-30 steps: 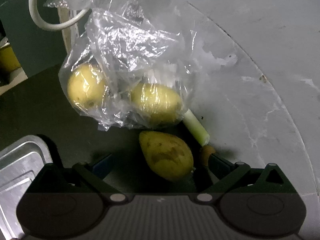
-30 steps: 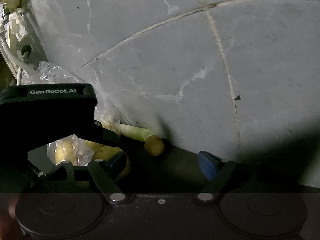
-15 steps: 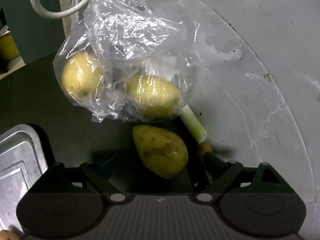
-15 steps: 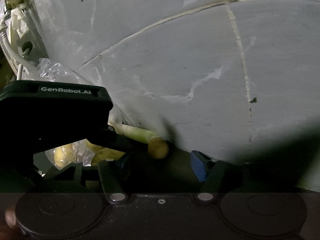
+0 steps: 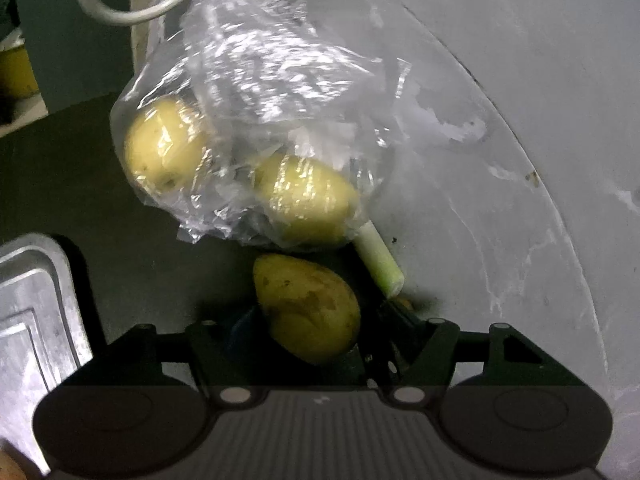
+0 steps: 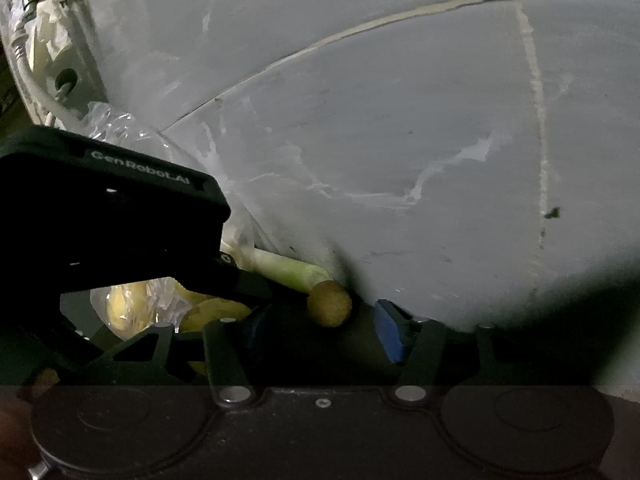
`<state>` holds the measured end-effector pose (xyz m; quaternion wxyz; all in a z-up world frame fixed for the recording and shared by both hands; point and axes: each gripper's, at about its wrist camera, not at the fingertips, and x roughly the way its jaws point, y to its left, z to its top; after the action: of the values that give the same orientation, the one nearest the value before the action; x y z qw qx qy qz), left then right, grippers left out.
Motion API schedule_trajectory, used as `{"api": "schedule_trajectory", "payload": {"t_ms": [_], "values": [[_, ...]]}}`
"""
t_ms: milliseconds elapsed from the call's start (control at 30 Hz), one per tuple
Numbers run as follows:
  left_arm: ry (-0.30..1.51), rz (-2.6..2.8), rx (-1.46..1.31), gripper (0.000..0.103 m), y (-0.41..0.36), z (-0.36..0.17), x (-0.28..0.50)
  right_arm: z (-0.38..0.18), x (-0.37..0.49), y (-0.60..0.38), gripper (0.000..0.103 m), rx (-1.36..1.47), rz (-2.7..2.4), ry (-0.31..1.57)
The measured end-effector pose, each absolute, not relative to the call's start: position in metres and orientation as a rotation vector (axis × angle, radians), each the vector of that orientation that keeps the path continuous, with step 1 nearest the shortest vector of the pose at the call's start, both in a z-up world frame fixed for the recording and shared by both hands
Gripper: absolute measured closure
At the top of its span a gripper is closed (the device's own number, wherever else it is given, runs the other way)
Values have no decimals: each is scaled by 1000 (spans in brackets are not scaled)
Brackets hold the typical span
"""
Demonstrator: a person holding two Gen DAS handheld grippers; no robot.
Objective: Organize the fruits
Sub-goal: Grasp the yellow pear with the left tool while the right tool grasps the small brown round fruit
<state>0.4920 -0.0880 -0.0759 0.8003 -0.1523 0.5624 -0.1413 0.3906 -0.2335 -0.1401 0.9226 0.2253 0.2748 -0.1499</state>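
Note:
A loose yellow-green pear (image 5: 306,308) lies on the dark counter between the fingers of my left gripper (image 5: 312,320). The jaws stand open, close on both sides of it. Just beyond is a clear plastic bag (image 5: 256,92) holding two more pears (image 5: 160,148) (image 5: 304,200). My right gripper (image 6: 324,330) is open, its blue pads (image 6: 390,332) either side of a small round brownish fruit (image 6: 329,304) at the end of a pale green stalk (image 6: 288,268). The left gripper's black body (image 6: 112,220) fills the left of the right wrist view and hides most of the bag.
A metal tray (image 5: 32,312) sits at the near left. The grey marble wall (image 5: 520,120) rises right behind the fruit. A white cable (image 5: 120,16) and a socket box (image 6: 60,60) are at the far left. The green stalk (image 5: 378,260) lies along the wall's foot.
My left gripper has pushed forward, and its fingers have narrowed around the loose pear. The right gripper has drawn nearer to the small round fruit.

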Motion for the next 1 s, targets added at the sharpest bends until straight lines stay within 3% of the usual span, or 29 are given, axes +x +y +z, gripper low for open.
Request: {"api": "schedule_trajectory", "payload": {"t_ms": [133,267,533,600,667,1000], "values": [[1210,-300,-382,32,-74,-78,491,-141,394,-232,46,418,-276,569],[1234,-302,-420,32,-59,-85,489,-143,399,-237,60,396,-254,576],[1237,-305,-474,32,-52,-92,484,-141,402,-236,62,355,-244,595],[1232,-315,-483,37,-52,-92,483,-140,400,-236,69,349,-249,598],[1225,-336,-493,48,-56,-93,480,-140,400,-237,75,357,-257,601],[1167,-330,-456,51,-65,-99,467,-137,385,-243,76,392,-259,619]]}}
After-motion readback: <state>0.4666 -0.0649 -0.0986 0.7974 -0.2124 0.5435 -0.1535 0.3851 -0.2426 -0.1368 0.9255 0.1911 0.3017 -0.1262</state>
